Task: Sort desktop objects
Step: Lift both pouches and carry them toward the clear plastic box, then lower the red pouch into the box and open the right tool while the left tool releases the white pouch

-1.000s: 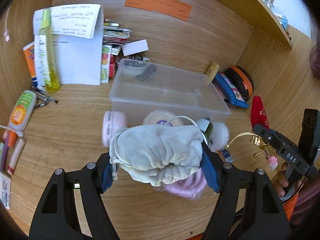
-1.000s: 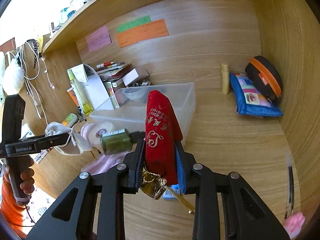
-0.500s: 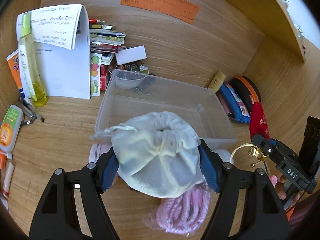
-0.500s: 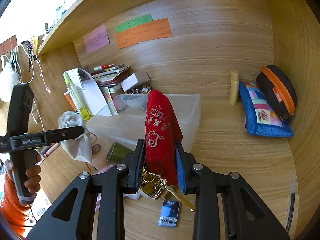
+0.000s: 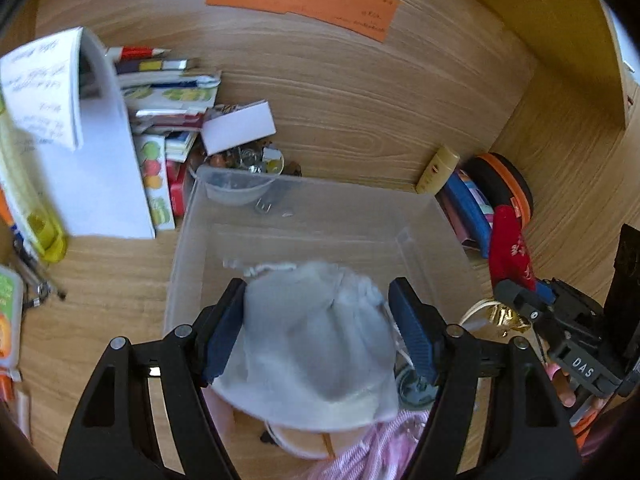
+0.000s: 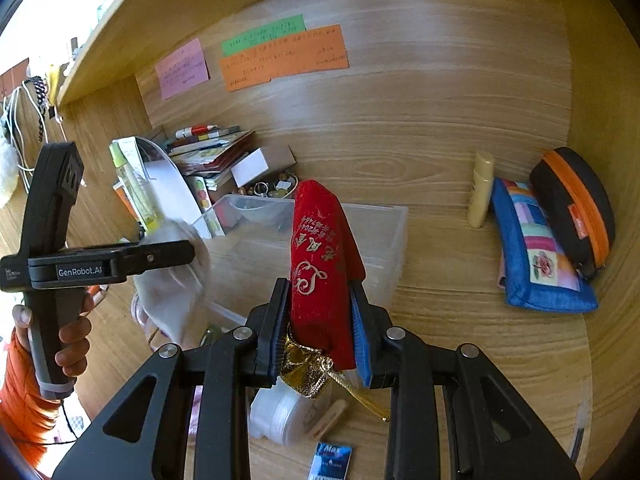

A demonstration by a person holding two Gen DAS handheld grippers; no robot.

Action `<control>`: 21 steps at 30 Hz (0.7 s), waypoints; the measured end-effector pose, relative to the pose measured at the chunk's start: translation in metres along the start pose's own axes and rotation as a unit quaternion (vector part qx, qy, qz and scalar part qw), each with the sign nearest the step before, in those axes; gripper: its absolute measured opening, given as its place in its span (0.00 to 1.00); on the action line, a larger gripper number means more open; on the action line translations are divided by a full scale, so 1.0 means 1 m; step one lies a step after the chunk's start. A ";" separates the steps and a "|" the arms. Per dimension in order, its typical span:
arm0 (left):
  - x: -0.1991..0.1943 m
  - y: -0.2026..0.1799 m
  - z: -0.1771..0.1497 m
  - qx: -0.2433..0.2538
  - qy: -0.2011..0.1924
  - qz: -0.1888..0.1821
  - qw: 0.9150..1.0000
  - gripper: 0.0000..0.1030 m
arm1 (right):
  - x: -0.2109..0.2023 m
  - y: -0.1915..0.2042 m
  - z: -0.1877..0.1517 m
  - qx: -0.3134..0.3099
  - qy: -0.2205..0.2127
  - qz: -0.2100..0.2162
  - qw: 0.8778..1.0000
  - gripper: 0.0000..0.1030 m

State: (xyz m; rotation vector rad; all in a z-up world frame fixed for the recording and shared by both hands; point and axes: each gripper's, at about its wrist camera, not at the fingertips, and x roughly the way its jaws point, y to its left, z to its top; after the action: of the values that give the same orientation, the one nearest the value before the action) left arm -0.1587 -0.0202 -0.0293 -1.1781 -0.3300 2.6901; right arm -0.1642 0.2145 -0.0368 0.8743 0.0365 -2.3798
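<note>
White cloth pouch (image 5: pixel 316 344) hung pinched between the jaws of the left gripper (image 5: pixel 320 332), over the near edge of the clear plastic box (image 5: pixel 320 216). Red velvet pouch (image 6: pixel 320 264) stood upright, clamped in the right gripper (image 6: pixel 320 332), just beside the box on the wooden desk (image 6: pixel 460 320).

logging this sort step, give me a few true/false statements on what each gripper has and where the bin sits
1. The left gripper is clamped on a white drawstring pouch. True.
2. The right gripper is open with nothing in it. False: it is shut on a red pouch.
3. The clear plastic bin already holds both pouches. False: both are in the grippers.
4. An orange note is stuck on the back wall. True.
</note>
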 end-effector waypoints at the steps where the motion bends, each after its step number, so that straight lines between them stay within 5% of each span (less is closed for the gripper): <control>1: 0.003 -0.002 0.003 0.008 0.001 0.001 1.000 0.70 | 0.004 0.000 0.002 -0.003 0.004 -0.002 1.000 0.25; 7: 0.025 -0.001 0.008 0.027 0.026 0.018 0.999 0.65 | 0.027 0.001 0.007 -0.014 0.028 -0.004 1.000 0.25; 12: -0.007 -0.002 0.002 0.048 -0.008 0.022 0.999 0.65 | 0.042 0.002 0.007 -0.023 0.041 0.001 0.999 0.25; 21: -0.027 0.000 -0.025 0.076 -0.011 0.058 0.995 0.85 | 0.070 -0.005 0.009 -0.012 0.068 0.015 0.997 0.25</control>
State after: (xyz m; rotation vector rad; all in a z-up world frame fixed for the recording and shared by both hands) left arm -0.1224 -0.0235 -0.0272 -1.1584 -0.0591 2.7711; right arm -0.2143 0.1800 -0.0723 1.0172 0.1048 -2.2833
